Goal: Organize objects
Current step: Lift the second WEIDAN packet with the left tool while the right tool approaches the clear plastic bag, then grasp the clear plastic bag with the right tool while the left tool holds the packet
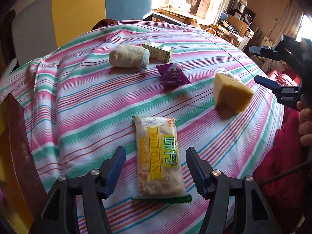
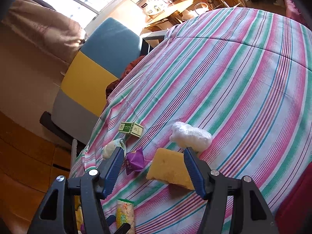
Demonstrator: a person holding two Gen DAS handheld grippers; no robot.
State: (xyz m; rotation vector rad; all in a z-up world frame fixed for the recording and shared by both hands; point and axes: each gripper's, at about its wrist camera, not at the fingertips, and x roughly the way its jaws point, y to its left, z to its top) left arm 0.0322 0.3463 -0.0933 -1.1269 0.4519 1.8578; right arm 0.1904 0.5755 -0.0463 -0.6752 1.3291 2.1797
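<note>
1. striped pink, green and white cloth (image 1: 78, 101) covers the surface that bears everything.
2. the snack pack (image 1: 159, 158) lies flat on the cloth, lengthwise between the jaws of the left gripper (image 1: 156, 165); the jaws stand apart on either side of it, with a gap on both sides, so the pack is released.
3. beyond it lie a purple sachet (image 1: 173, 75), a rolled sock (image 1: 128, 55) and a small green box (image 1: 159, 50); the box is just behind the sock.
4. the sponge (image 1: 230, 95), a yellow wedge, rests to the right, with a crumpled plastic bag (image 2: 190, 135) just behind it.
5. in the right wrist view the right gripper (image 2: 154, 160) hangs over the cloth with its jaws apart; the sponge shows between them, close to the right jaw, but whether it touches the pad i cannot tell.
6. a hand (image 1: 305, 124) shows at the right edge of the left wrist view.
</note>
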